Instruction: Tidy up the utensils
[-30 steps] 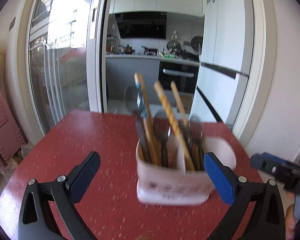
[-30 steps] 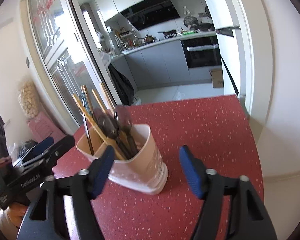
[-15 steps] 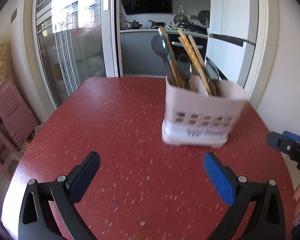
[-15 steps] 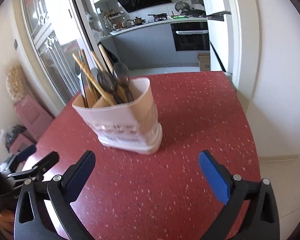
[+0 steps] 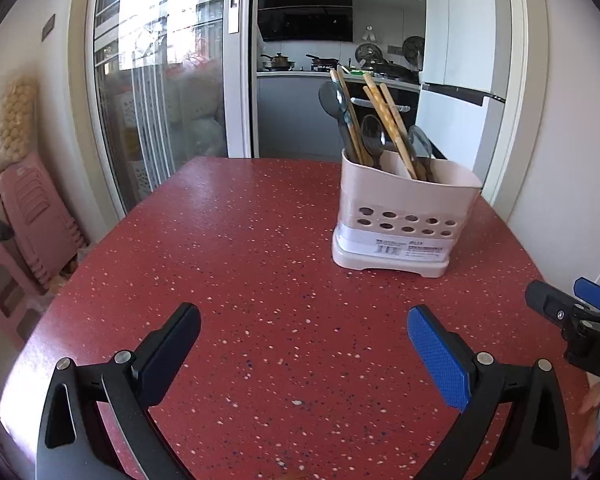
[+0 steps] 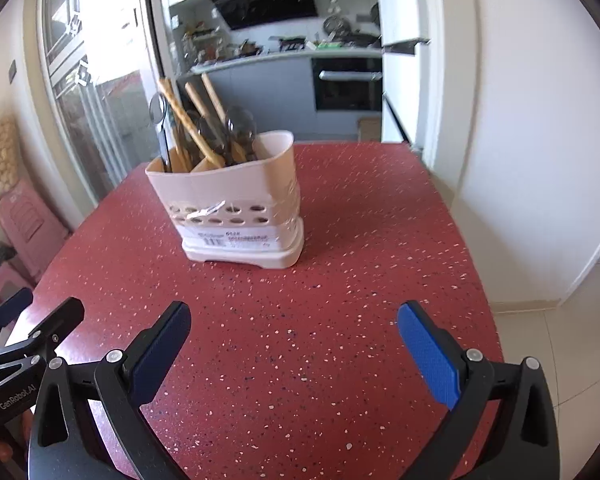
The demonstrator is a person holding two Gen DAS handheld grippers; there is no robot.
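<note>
A pale pink utensil holder (image 5: 404,216) stands upright on the red speckled table (image 5: 240,248). It holds several wooden chopsticks (image 5: 384,116) and dark spoons (image 5: 334,102) standing up in its compartments. It also shows in the right wrist view (image 6: 236,208). My left gripper (image 5: 304,344) is open and empty, low over the table, well short of the holder. My right gripper (image 6: 294,344) is open and empty, also short of the holder. Each gripper shows at the edge of the other's view: the right one (image 5: 576,312), the left one (image 6: 24,328).
Pink plastic stools (image 5: 24,216) are stacked at the left beside a glass sliding door (image 5: 160,92). A white wall (image 6: 540,140) stands just right of the table. The kitchen lies beyond the table's far edge.
Both grippers have pulled back from the holder, which now stands farther away. The right gripper's jaws have opened wider.
</note>
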